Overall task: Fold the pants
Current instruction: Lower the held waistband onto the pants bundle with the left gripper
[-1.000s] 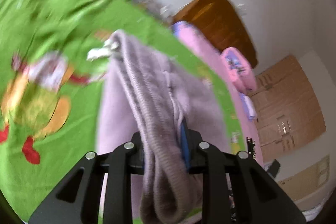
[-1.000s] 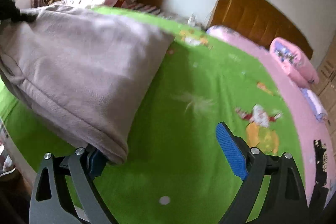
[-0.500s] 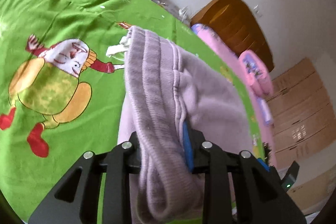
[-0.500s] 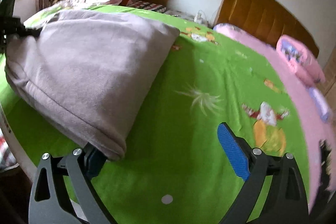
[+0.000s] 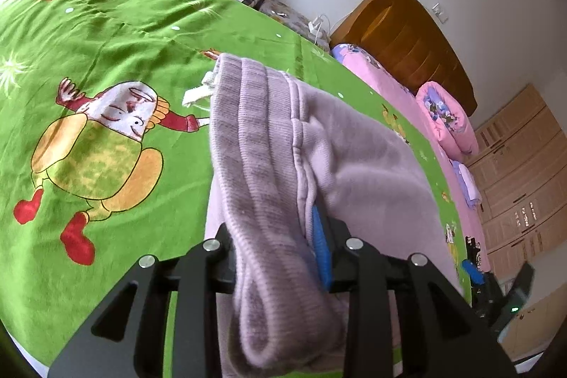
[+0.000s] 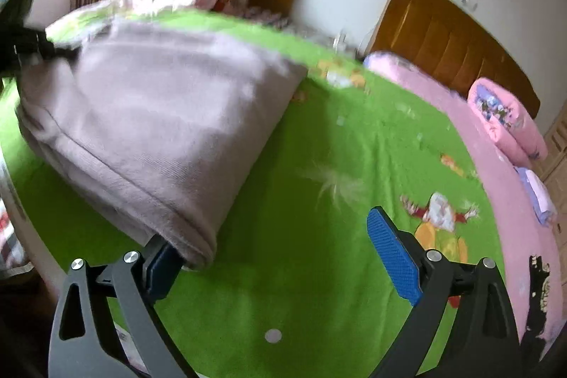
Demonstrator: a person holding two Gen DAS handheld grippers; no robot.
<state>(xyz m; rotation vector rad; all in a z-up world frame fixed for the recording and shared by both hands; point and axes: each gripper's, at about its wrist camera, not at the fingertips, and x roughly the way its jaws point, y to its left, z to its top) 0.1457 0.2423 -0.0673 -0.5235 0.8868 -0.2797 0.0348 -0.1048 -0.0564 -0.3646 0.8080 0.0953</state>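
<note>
A green cartoon-print bedspread (image 5: 106, 66) fills the room's near bed, wooden headboards (image 5: 407, 34) behind. Soft lilac pants (image 5: 283, 147), ribbed waistband bunched, sit between the left gripper (image 5: 276, 247) as its jaws ease apart. Right gripper (image 6: 283, 257) gapes wide, a hem draped over one pad (image 6: 163, 268).

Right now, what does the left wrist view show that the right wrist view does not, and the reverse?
Only the left wrist view shows the ribbed waistband of the pants, its white drawstring, and the left gripper with that waistband between its jaws, which are opening.

Only the right wrist view shows the broad folded side of the pants and the right gripper, jaws wide apart, with a fabric corner lying on its left pad only.

Both show the green cartoon bedsheet, the wooden headboard and the pink pillow.
</note>
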